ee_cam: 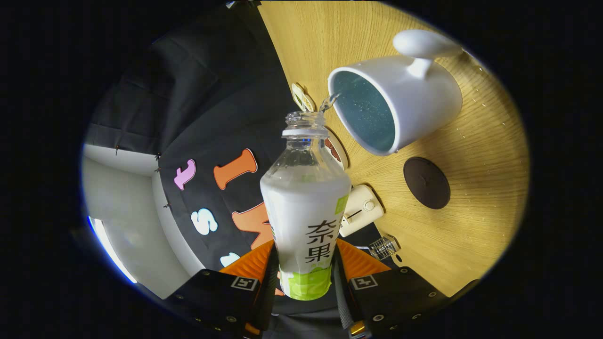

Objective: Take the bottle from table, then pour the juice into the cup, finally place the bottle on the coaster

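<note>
Juice is being poured from a gripped bottle into a cup.

The clear plastic bottle (pixel 305 207), capless and wrapped in a white-and-green label, is being clamped between both fingers of the gripper (pixel 304 282) and tilted, a thin stream (pixel 328 102) leaving its threaded neck toward the glossy white cup (pixel 395 101) with its speckled blue inside. A round dark coaster (pixel 427 182) is lying flat beside the cup on the wood-grain table (pixel 471 226).

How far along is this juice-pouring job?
The pickup is done: the claw grips the bottle. Pouring is under way, with the bottle tipped and a thin stream running from its open mouth into the cup. Left: setting the bottle on the dark coaster.
</note>
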Demonstrator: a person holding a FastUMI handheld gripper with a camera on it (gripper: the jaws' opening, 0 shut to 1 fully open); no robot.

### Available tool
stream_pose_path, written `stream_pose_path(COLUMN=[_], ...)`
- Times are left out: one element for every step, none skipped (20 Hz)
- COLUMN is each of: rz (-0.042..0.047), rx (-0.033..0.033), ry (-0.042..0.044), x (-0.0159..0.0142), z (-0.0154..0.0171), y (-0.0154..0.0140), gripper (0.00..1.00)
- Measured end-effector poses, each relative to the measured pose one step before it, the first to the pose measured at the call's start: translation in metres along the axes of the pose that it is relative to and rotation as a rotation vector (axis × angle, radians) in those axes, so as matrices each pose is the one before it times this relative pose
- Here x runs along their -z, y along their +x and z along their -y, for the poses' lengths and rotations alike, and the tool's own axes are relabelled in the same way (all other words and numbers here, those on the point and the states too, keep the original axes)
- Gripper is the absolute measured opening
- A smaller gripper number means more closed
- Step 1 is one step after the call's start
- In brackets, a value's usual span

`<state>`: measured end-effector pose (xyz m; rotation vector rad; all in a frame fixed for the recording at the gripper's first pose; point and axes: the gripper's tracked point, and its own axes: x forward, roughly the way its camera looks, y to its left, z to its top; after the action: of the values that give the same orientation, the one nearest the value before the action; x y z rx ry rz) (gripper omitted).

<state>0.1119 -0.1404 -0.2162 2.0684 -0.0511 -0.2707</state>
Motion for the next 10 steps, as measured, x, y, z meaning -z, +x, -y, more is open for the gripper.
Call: stream_pose_path(rz=[0.00294, 0.00141, 0.00124, 0.00044, 0.00077, 0.00009, 0.00153, -0.00250, 0.00064, -0.00197], rx=[0.00163, -0.00069, -0.00202, -0.00042, -0.00158, -0.00151, -0.00369, 0.00092, -0.00039, 0.00144], ry=[0.01131, 0.01140, 0.01093, 0.00893, 0.00894, 0.00888, 0.01050, 0.00808, 0.00891, 0.00966], x=[-0.00147, -0.00121, -0.00133, -0.00046, 0.00029, 0.00024, -0.00111, 0.00155, 0.00023, 0.00023], z=[-0.00022, -0.00185, -0.00095, -0.00106, -0.00084, -0.00192, -0.00106, 0.00046, 0.00035, -0.00115], y=[-0.00078, -0.00087, -0.00115, 0.00006, 0.00086, 0.00083, 0.00007, 0.00011, -0.00003, -0.00088], gripper=[0.57, 0.57, 0.57, 0.57, 0.57, 0.57, 0.57, 0.57, 0.57, 0.57])
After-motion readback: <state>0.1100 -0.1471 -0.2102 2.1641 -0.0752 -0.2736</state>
